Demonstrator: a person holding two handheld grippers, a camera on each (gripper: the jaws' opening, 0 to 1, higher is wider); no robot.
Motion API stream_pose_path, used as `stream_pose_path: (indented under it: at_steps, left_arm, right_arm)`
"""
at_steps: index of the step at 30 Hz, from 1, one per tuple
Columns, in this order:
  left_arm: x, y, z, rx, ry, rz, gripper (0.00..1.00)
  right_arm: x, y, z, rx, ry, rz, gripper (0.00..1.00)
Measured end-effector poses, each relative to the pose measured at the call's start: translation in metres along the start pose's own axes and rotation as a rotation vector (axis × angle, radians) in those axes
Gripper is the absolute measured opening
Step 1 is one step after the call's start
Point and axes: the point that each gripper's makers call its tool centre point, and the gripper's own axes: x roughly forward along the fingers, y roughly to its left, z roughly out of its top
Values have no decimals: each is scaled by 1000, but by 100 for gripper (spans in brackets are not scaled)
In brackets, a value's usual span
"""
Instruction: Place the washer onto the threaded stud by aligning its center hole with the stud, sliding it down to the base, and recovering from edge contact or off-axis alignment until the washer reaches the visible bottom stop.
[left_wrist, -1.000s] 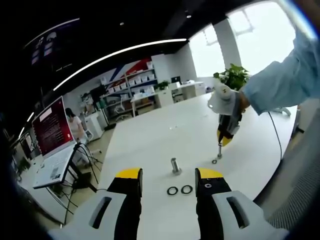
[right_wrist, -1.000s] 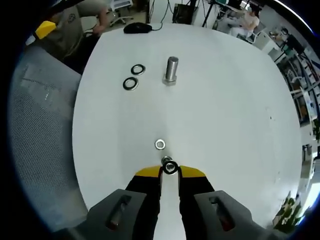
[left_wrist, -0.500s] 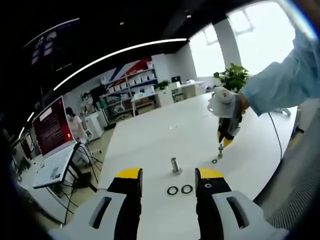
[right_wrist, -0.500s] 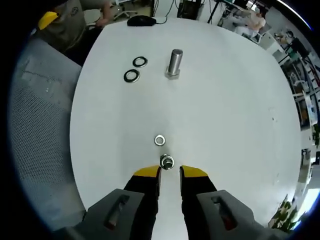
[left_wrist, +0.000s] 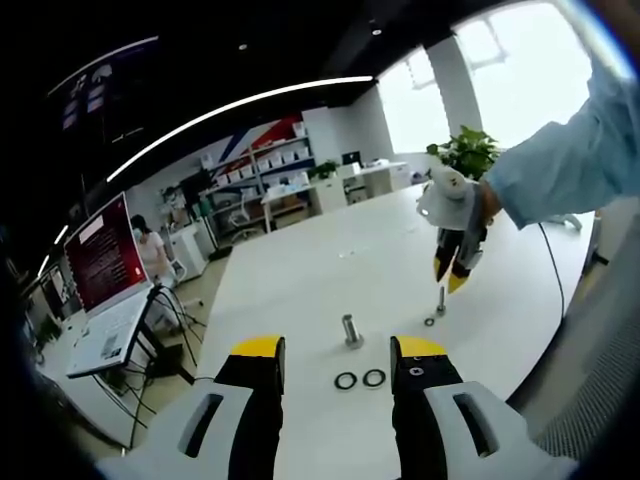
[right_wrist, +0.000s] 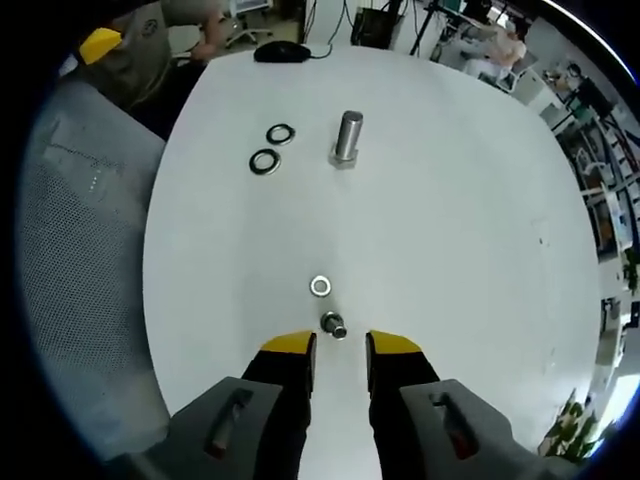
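A small threaded stud (right_wrist: 333, 325) stands on the white table (right_wrist: 450, 230) just beyond my right gripper (right_wrist: 340, 345), which is open and apart from it. A dark washer ring shows around this stud; how far down it sits I cannot tell. A silver washer (right_wrist: 320, 287) lies flat just past it. In the left gripper view the same small stud (left_wrist: 441, 298) and washer (left_wrist: 429, 322) sit below the right gripper (left_wrist: 455, 268), held by a gloved hand. My left gripper (left_wrist: 340, 350) is open with nothing between its fingers.
A larger upright stud (right_wrist: 347, 138) stands mid-table with two black washers (right_wrist: 272, 148) beside it; they lie in front of the left gripper too (left_wrist: 359, 380). A mouse (right_wrist: 283, 52) rests at the far edge. A mesh chair (right_wrist: 80, 250) borders the table.
My right gripper opened, let go of the dark washer at the small stud's top, and drew back a little. The left gripper has not moved.
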Motion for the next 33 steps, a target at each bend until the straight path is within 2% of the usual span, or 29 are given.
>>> stream_pose_path:
  at_steps: [12,21,33]
  left_arm:
    - [0,0,-1,-2,2,-1,40]
    - [0,0,-1,-1,2,-4,40]
    - [1,-1,-2,-2,9,-12,40]
  right_arm:
    - [6,11,18,-42,-39,28,25]
    - [16,13,21,-72,-31,42,27]
    - [43,21,18,-90,-5,72,31]
